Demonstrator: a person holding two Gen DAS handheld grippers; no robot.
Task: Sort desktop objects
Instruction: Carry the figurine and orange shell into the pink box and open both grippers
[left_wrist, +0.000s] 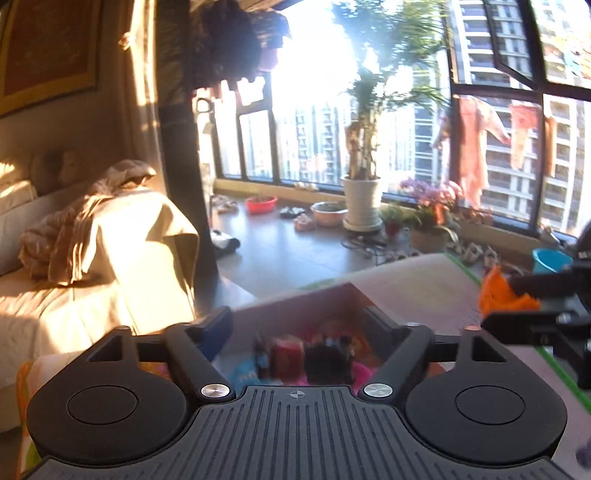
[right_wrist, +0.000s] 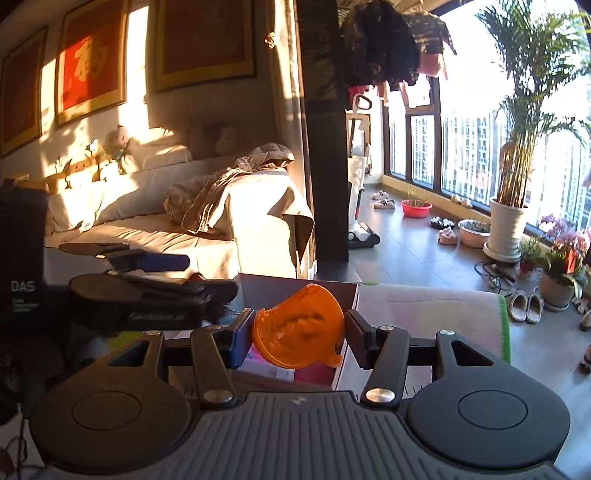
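My right gripper (right_wrist: 297, 334) is shut on an orange plastic funnel (right_wrist: 299, 332) and holds it above the open box (right_wrist: 295, 286). The funnel also shows in the left wrist view (left_wrist: 498, 295), between the right gripper's fingers (left_wrist: 532, 286) at the right edge. My left gripper (left_wrist: 301, 328) is open and empty over the cardboard box (left_wrist: 314, 295), which holds several blurred small items: bottles, a red object (left_wrist: 288, 350) and a dark object (left_wrist: 328, 360). My left gripper also appears in the right wrist view (right_wrist: 192, 275), left of the funnel.
A table with a pale mat edged in green (right_wrist: 443, 314) carries the box. A sofa with a beige throw (right_wrist: 229, 206) stands at the left. Potted plants (right_wrist: 508, 229), basins and slippers lie on the floor by the windows. A black box (right_wrist: 20, 251) sits at the far left.
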